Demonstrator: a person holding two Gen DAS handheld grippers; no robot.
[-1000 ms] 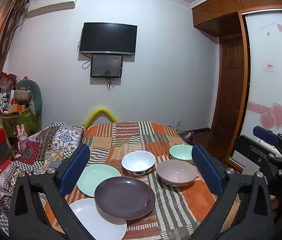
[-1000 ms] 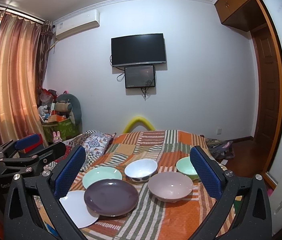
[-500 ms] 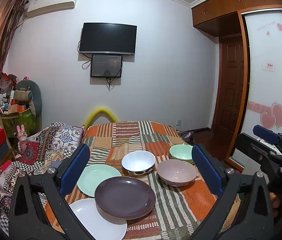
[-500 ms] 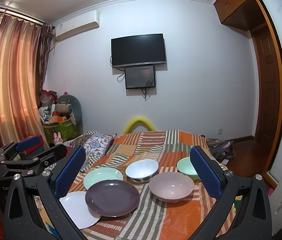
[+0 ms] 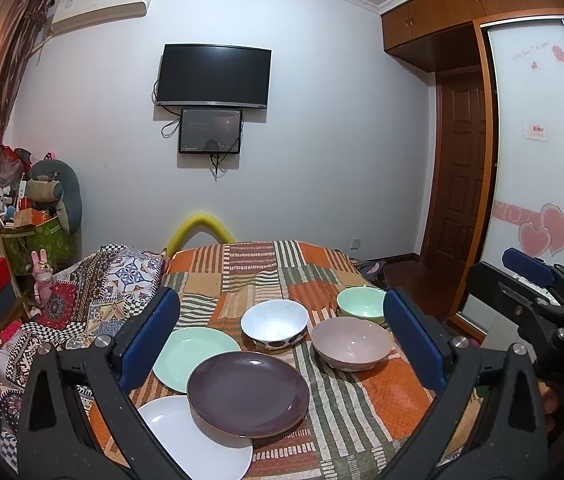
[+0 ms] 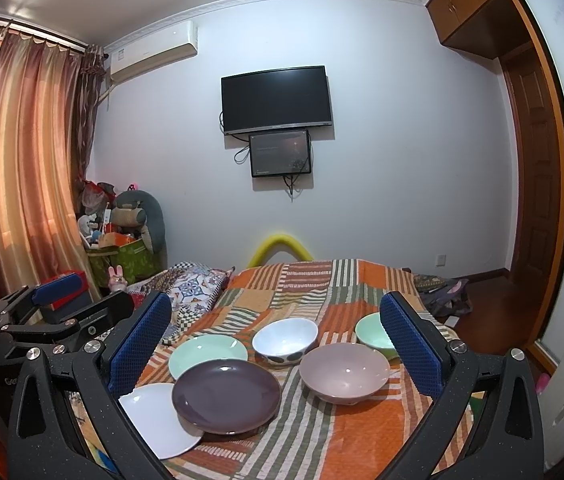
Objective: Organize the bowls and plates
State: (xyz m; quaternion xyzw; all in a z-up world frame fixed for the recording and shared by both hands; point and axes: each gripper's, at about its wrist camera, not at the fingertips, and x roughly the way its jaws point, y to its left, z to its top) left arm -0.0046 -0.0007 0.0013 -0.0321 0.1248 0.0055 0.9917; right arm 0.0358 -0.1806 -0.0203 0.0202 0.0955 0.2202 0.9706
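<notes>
On the striped patchwork table (image 5: 362,412) lie a purple plate (image 5: 248,392), a white plate (image 5: 186,440) partly under it and a mint plate (image 5: 192,350). Behind stand a white bowl (image 5: 275,322), a pink bowl (image 5: 352,342) and a mint bowl (image 5: 361,300). My left gripper (image 5: 280,340) is open and empty, above the near edge. My right gripper (image 6: 274,340) is open and empty too, framing the same dishes: purple plate (image 6: 226,396), pink bowl (image 6: 344,372), white bowl (image 6: 285,338). Each gripper shows at the side of the other's view.
A patterned cushion (image 5: 114,284) lies left of the table. Boxes and toys (image 5: 30,224) crowd the left corner by the curtain. A wardrobe with sliding doors (image 5: 538,184) and a wooden door stand on the right. A TV (image 5: 214,76) hangs on the far wall.
Both views have shifted only very slightly; the dishes have not moved and both grippers stay open.
</notes>
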